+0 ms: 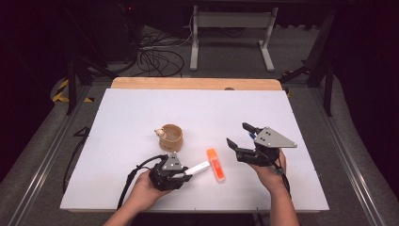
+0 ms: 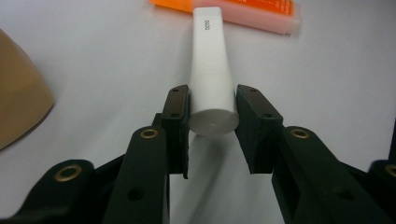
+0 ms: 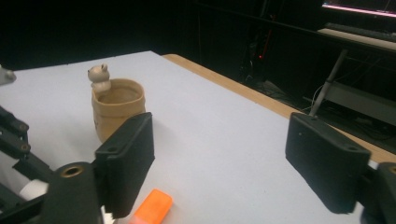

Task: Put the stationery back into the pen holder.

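Black pads of the left gripper [image 2: 212, 126] clamp the round end of a white tube [image 2: 211, 81], which lies flat on the white table [image 1: 141, 113] with its far end touching an orange marker [image 1: 216, 165]. Behind them stands a tan cup [image 1: 171, 137] with a small animal figure [image 3: 99, 76] on its rim; its inside looks bare. To the right, the right gripper [image 1: 240, 136] hovers tilted above the table, jaws apart with nothing between them.
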{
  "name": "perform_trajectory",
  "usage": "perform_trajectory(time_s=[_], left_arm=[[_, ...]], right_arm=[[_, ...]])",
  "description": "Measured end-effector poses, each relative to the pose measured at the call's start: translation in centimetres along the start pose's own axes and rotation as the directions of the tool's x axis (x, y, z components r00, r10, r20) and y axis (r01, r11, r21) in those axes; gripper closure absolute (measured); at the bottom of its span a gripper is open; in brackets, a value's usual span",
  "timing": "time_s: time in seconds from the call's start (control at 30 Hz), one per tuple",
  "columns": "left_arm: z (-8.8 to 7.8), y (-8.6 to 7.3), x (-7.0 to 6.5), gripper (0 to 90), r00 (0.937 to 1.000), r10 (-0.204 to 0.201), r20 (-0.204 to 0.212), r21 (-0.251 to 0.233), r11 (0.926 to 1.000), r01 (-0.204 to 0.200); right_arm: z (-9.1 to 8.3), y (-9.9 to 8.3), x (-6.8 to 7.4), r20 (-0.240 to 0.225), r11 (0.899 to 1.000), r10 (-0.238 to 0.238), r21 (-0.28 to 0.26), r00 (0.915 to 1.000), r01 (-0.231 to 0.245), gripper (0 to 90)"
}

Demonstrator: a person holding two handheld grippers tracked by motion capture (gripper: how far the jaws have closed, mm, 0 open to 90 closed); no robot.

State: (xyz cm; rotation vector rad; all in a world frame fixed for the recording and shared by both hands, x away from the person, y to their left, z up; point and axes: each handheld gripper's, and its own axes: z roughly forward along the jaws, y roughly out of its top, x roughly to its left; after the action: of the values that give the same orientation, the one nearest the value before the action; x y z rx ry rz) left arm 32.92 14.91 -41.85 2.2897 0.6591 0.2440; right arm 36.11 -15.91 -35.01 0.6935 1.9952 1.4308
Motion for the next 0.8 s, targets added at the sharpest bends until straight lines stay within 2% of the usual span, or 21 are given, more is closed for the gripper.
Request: perform_trajectory(time_s=[0.07,0.17,0.2,0.4,0.6,0.8], left_arm=[[-0.2,0.1,0.0,66.5,1.0000,0.000,-0.003,-0.004,1.0000,0.000],[-0.4,0.2,0.0,66.5,1.0000,-0.003,-0.001,-0.009,1.0000,0.003],[-0.4,0.2,0.1,66.5,1.0000,-0.005,0.000,-0.014,0.9999,0.005],[-0.8,0.3,0.1,66.6,1.0000,-0.003,-0.009,-0.028,0.9996,0.003],[-1.1,0.4,0.1,66.6,0.9999,-0.006,-0.008,-0.048,0.9988,0.006],[-1.5,0.6,0.2,66.6,0.9999,-0.011,-0.010,-0.067,0.9977,0.010]], right_arm=[[0.1,0.0,0.1,-0.007,1.000,-0.006,0.004,1.0000,0.006,30.9],[0.3,0.0,0.6,-0.035,0.998,-0.054,0.027,0.9979,0.055,37.7],[0.3,0.0,0.6,-0.035,0.998,-0.054,0.027,0.9979,0.055,37.7],[0.8,-0.1,1.3,-0.068,0.991,-0.121,0.054,0.9904,0.124,45.2],[1.3,-0.2,2.1,-0.101,0.978,-0.189,0.067,0.9767,0.196,48.1],[1.7,-0.3,2.8,-0.128,0.968,-0.231,0.074,0.9644,0.242,49.0]])
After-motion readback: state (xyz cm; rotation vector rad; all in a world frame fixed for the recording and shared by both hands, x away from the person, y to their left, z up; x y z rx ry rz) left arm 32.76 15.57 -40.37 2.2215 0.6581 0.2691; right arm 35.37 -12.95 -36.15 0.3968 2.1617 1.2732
